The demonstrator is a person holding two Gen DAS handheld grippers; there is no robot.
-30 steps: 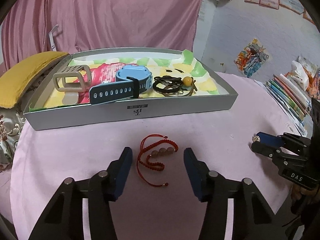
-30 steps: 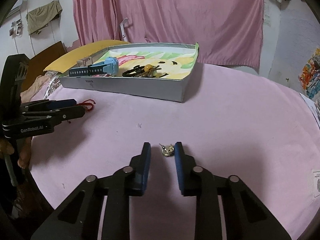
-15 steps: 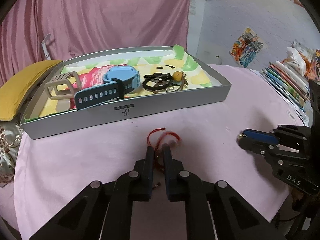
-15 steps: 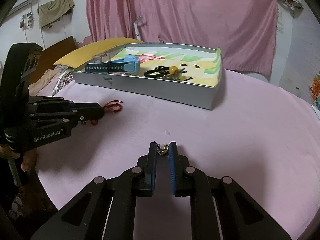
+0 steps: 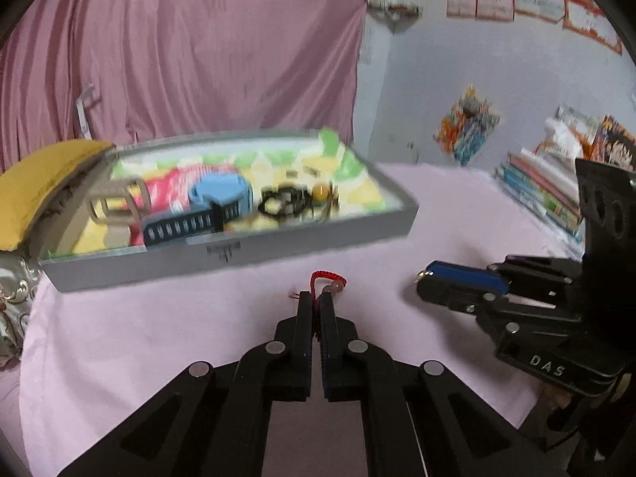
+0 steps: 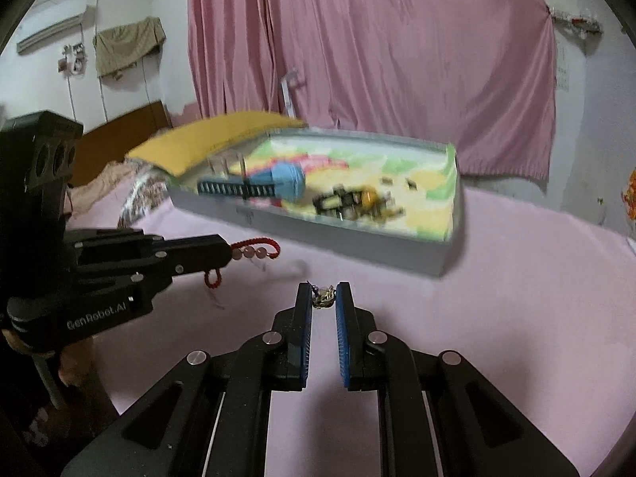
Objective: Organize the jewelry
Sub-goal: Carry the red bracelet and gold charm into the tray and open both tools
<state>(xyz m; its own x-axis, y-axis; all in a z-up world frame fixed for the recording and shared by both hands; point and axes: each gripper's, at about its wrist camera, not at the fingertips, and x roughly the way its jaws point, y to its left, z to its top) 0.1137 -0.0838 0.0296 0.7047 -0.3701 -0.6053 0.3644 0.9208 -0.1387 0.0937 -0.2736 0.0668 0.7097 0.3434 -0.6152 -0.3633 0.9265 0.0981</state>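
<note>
The red bracelet (image 5: 328, 280) is pinched in the closed left gripper (image 5: 317, 298), lifted above the pink tablecloth (image 5: 159, 318). The right gripper (image 6: 324, 293) clamps a small metal trinket (image 6: 322, 298). Both are near the grey tray (image 5: 302, 240) of watches.

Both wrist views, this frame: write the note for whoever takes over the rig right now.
Left claw: shut on the red cord bracelet, beads and loops hanging out past the tips, apparently off the pink cloth.
Right claw: pinching a small metallic trinket at its tips; blur hides what it is.
Grey tray: already holds a blue watch, a beige strap, and dark hair ties with a yellow bead.
Done: both loose pieces gripped.
Left: carry each to the tray, release inside.
</note>
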